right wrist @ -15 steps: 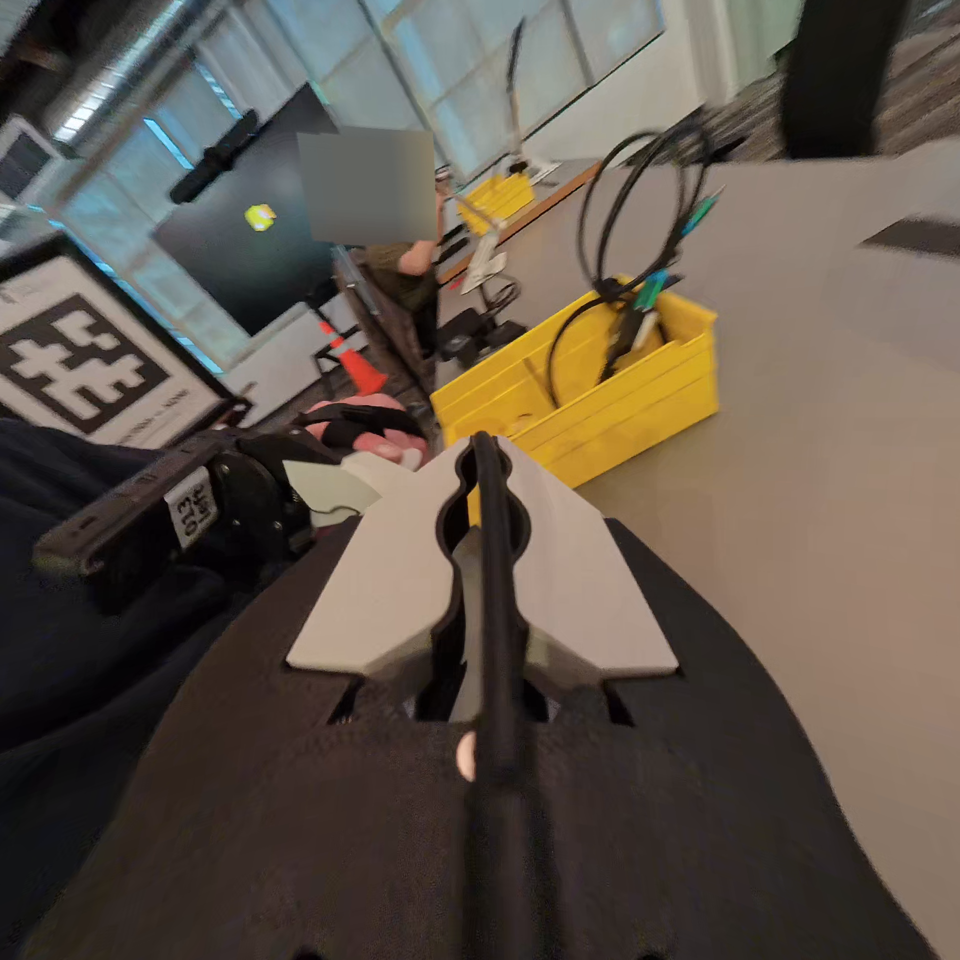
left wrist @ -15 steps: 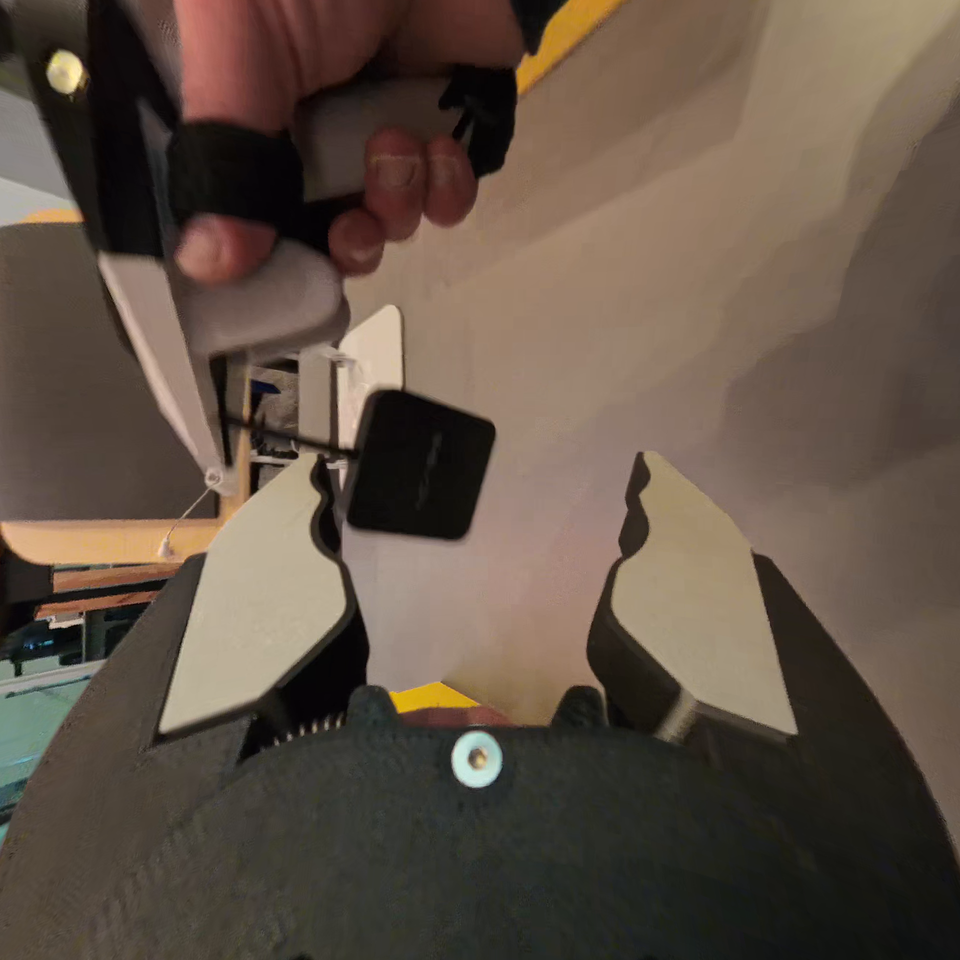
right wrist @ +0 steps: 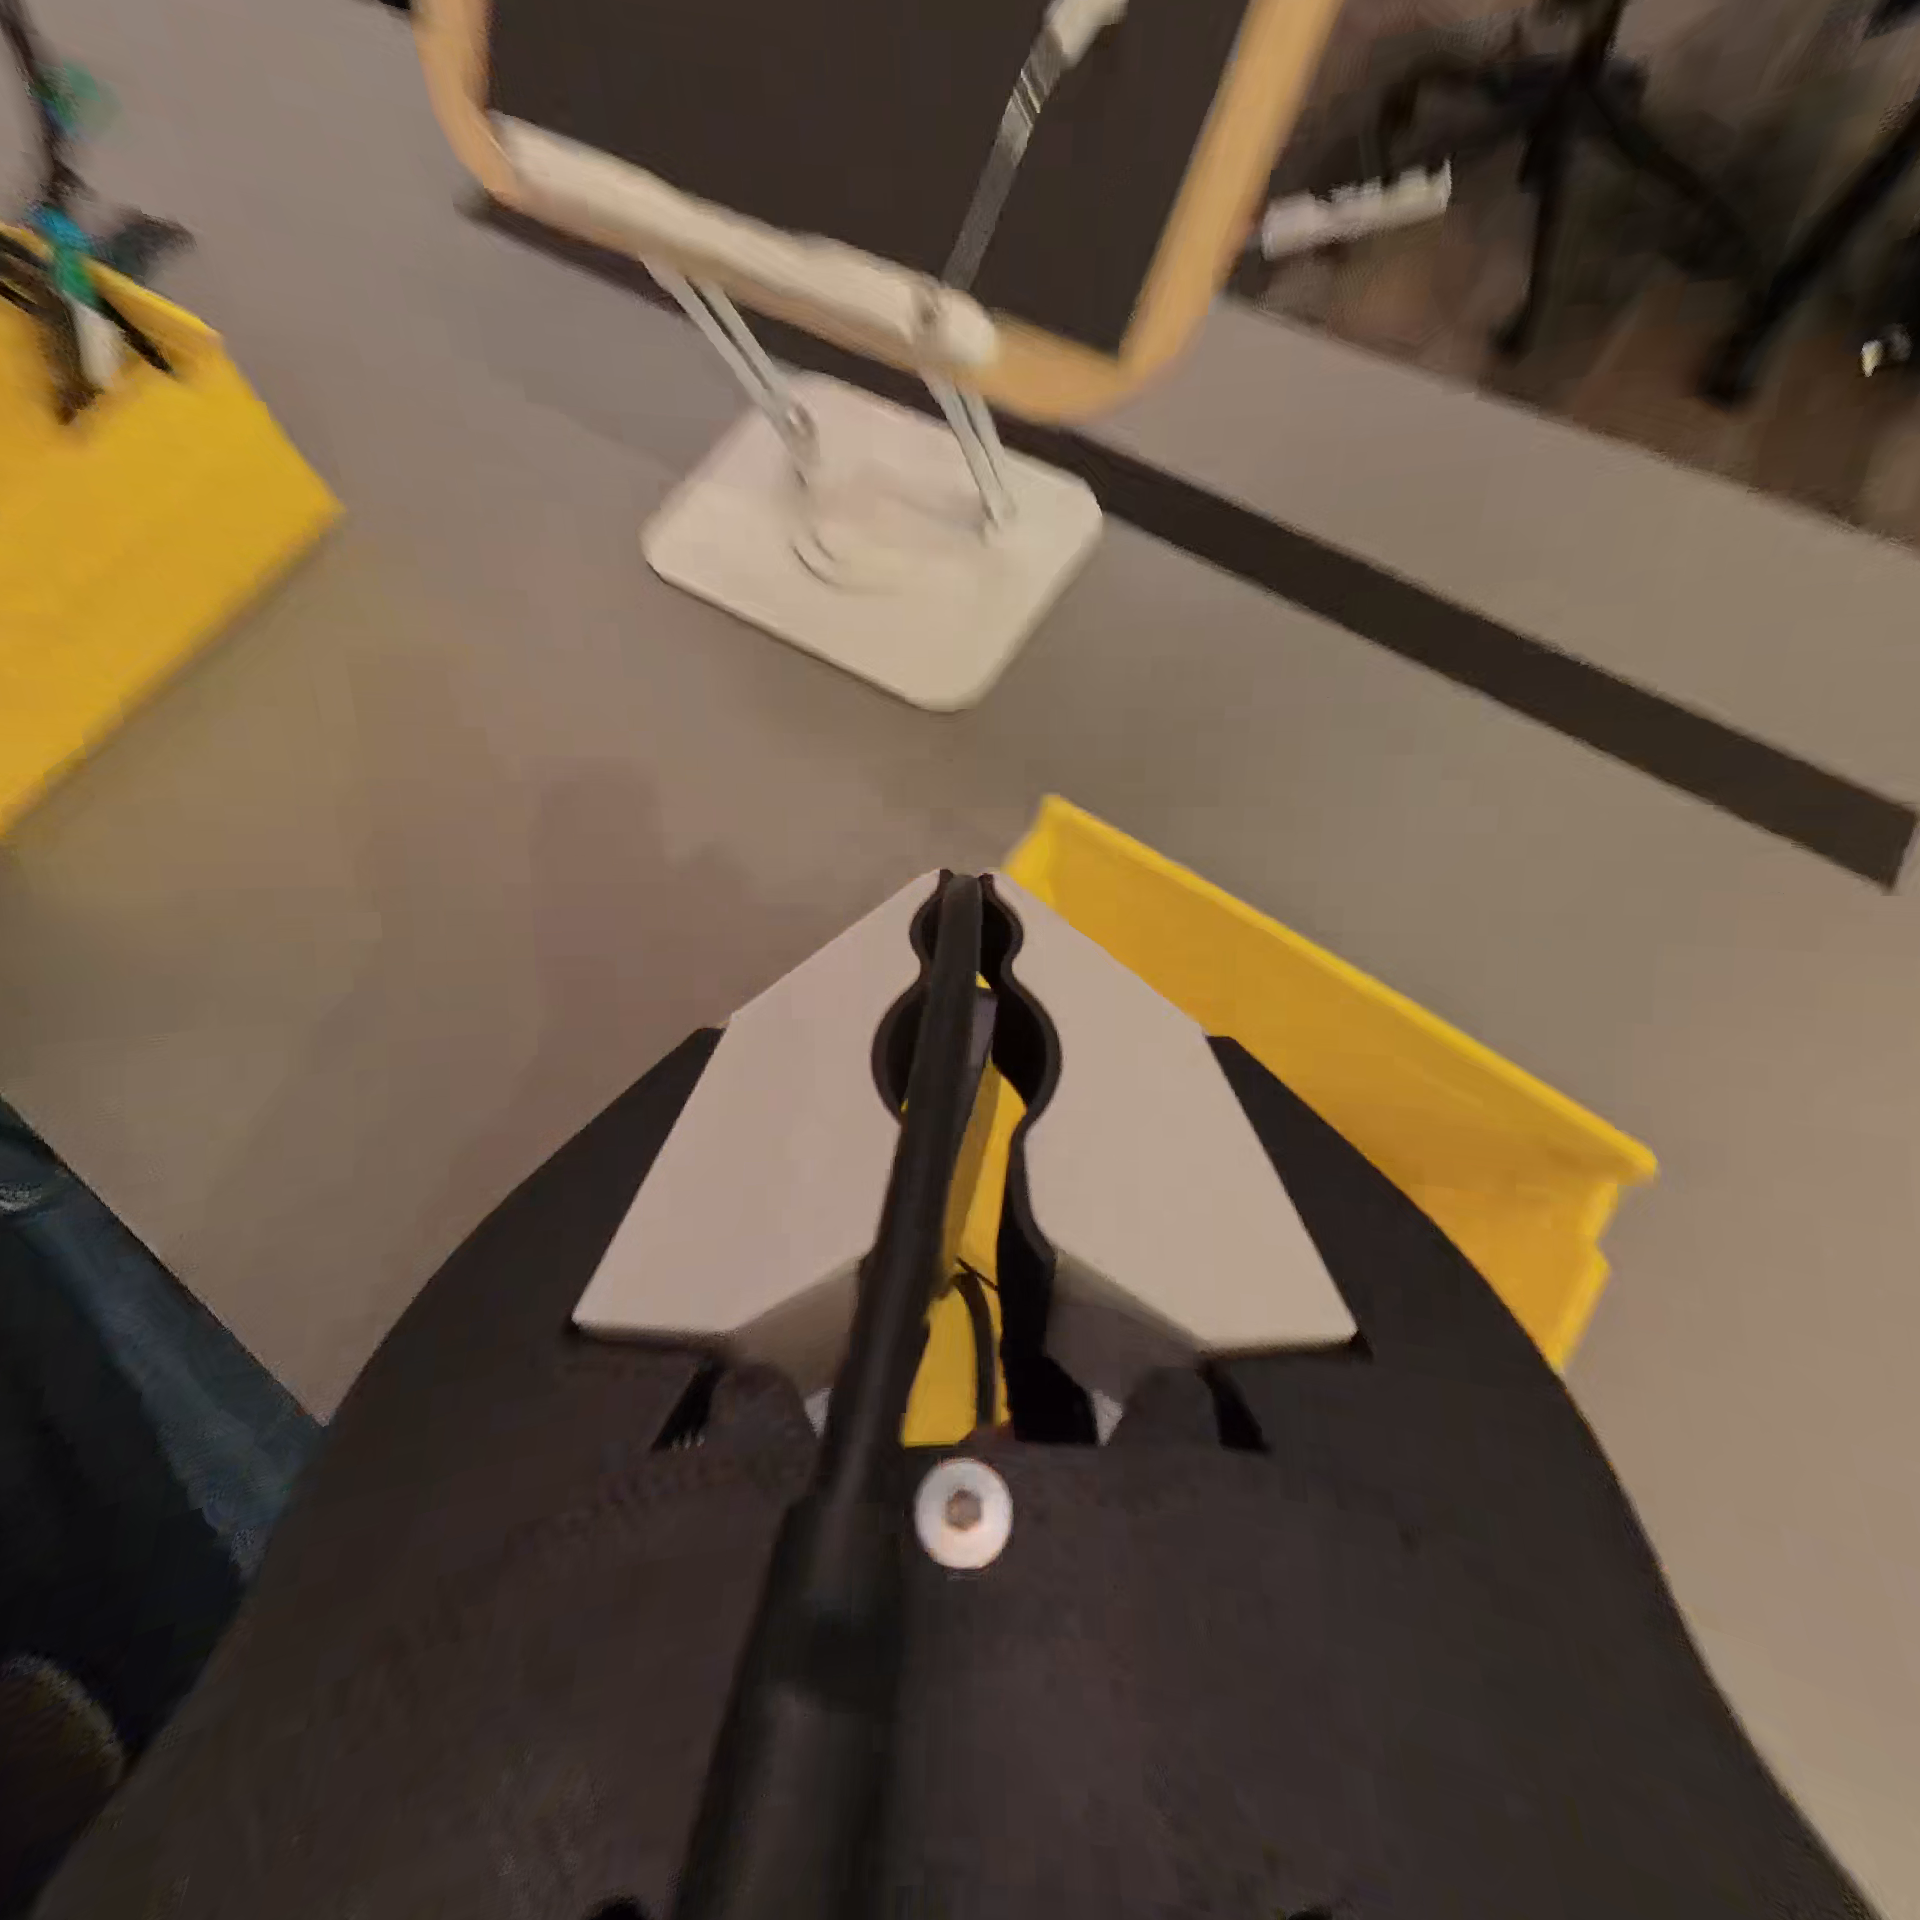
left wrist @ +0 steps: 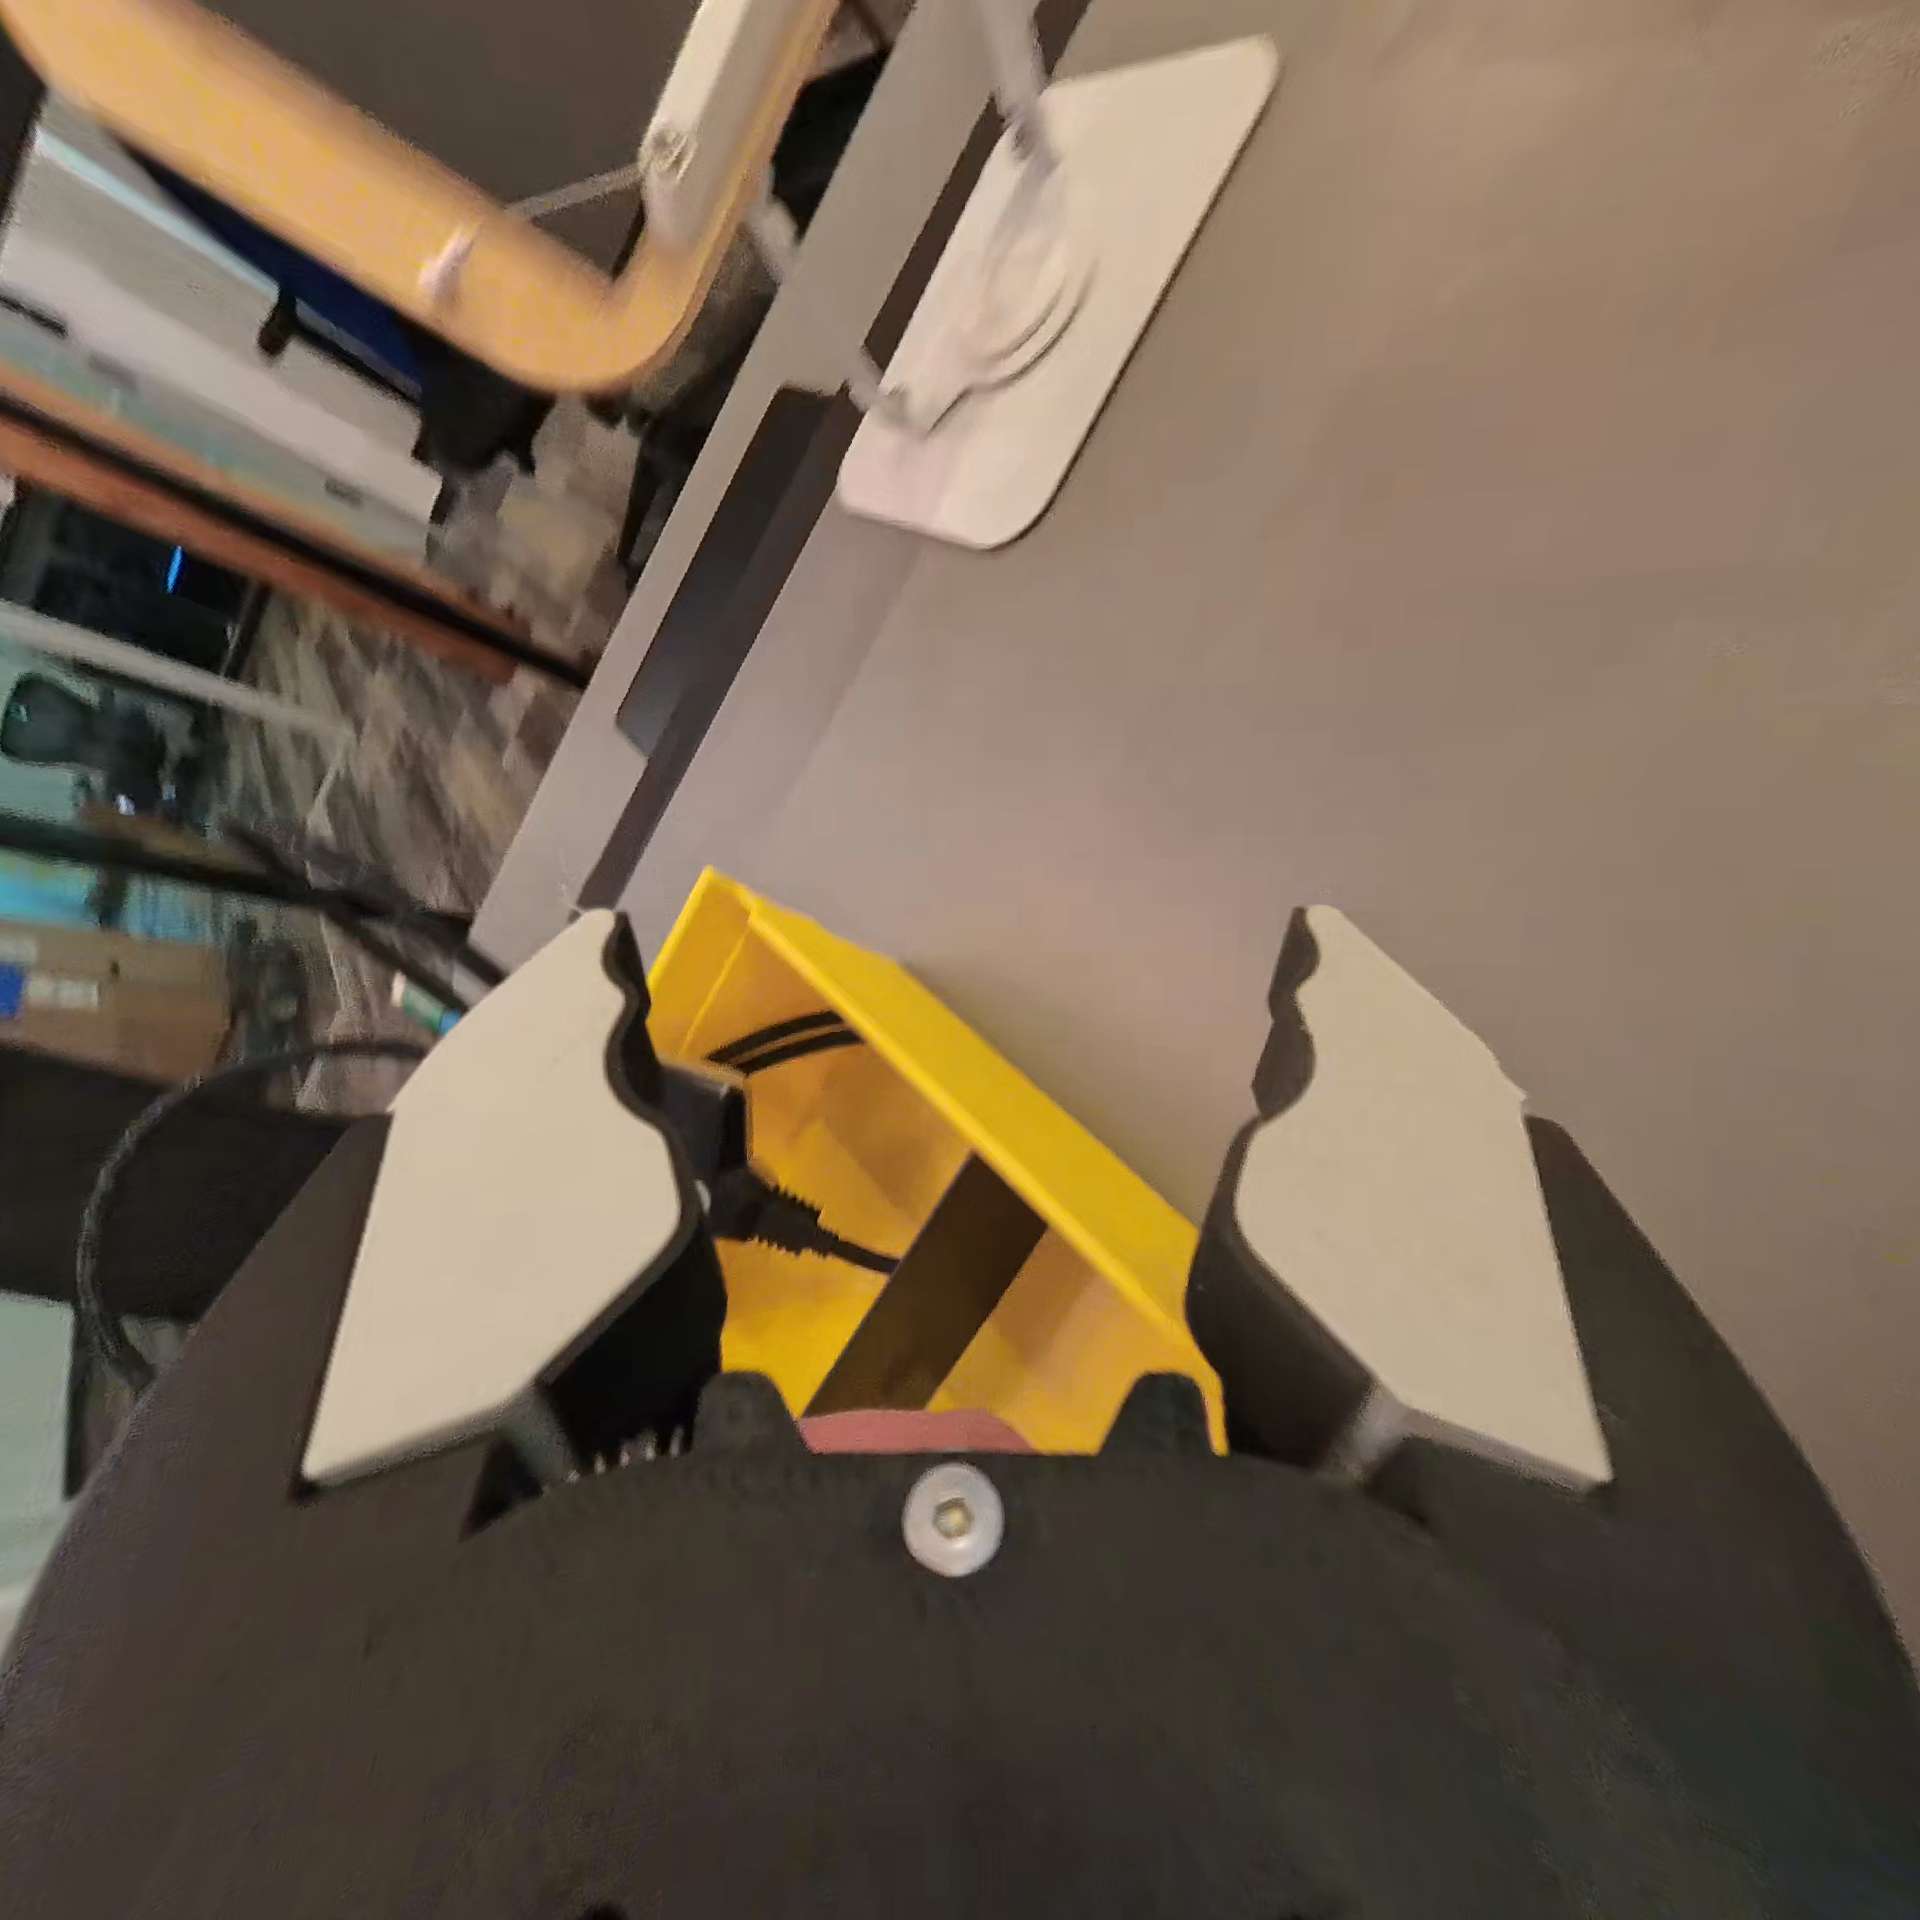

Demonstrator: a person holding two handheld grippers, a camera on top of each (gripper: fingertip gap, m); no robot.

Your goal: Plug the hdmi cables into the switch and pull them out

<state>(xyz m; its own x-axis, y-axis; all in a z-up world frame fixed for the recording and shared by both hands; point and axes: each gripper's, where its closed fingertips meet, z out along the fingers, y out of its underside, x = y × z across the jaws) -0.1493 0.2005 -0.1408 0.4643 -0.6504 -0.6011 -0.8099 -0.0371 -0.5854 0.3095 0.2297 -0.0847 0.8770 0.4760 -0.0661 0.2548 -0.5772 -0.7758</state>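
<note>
Right claw [right wrist: 961, 883]: clamped on a black HDMI cable [right wrist: 914, 1174], which runs back over the claw body; held above the near yellow bin [right wrist: 1351, 1039].
Left claw [left wrist: 951, 997]: spread wide, empty, poised over a yellow bin [left wrist: 997, 1101] containing black cables.
Switch: not seen in either view.
Surface [right wrist: 520, 831]: grey; carries a white stand [right wrist: 883, 571].
Step, judged: cable being put away or fetched.
Next: locate the plug end and the switch.

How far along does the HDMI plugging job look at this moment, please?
Nothing looks plugged in yet, and no switch is clearly identifiable. In hand: the right gripper is shut on a black cable above a yellow bin. The left gripper is open over that bin, holding nothing. Plugging and unplugging both remain.
</note>
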